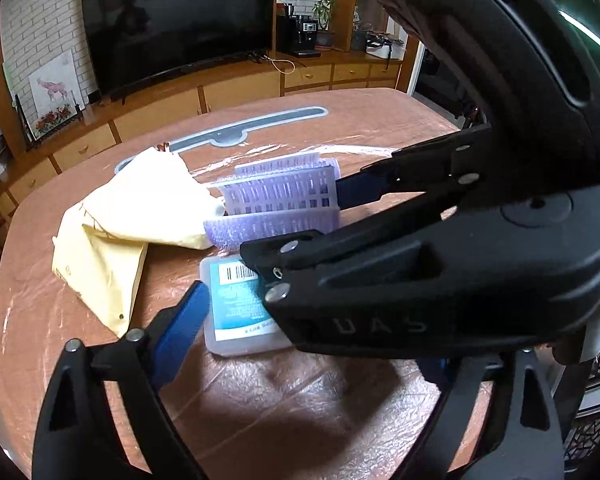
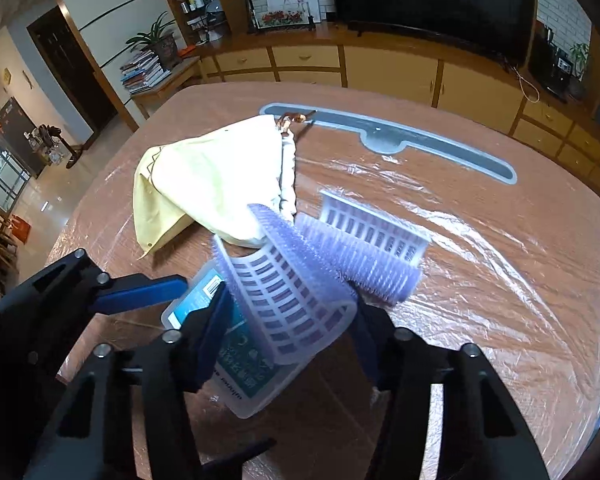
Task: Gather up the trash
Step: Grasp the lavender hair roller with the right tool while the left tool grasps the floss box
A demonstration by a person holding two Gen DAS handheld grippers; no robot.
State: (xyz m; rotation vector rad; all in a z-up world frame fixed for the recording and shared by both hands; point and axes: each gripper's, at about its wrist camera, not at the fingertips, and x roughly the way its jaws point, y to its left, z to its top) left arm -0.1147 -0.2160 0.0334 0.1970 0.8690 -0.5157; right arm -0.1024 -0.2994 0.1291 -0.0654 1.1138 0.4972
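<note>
A purple bristly mesh piece (image 2: pixel 300 280) is held off the table between my right gripper's (image 2: pixel 292 336) fingers; the same piece (image 1: pixel 280 200) shows in the left wrist view with the right gripper (image 1: pixel 332 216) shut on it. A white plastic pack with a teal label (image 1: pixel 236 312) lies flat on the table under it, also in the right wrist view (image 2: pixel 236 360). A pale yellow drawstring bag (image 1: pixel 132 220) lies crumpled behind, seen too in the right wrist view (image 2: pixel 212 184). My left gripper (image 1: pixel 300 340) is open over the pack; its blue finger (image 2: pixel 140 292) shows beside the pack.
The table (image 2: pixel 500 280) has a brown cloth under clear plastic film. A long grey flat strip (image 2: pixel 388 136) lies near its far edge. Wooden cabinets and a TV (image 1: pixel 180 28) stand behind.
</note>
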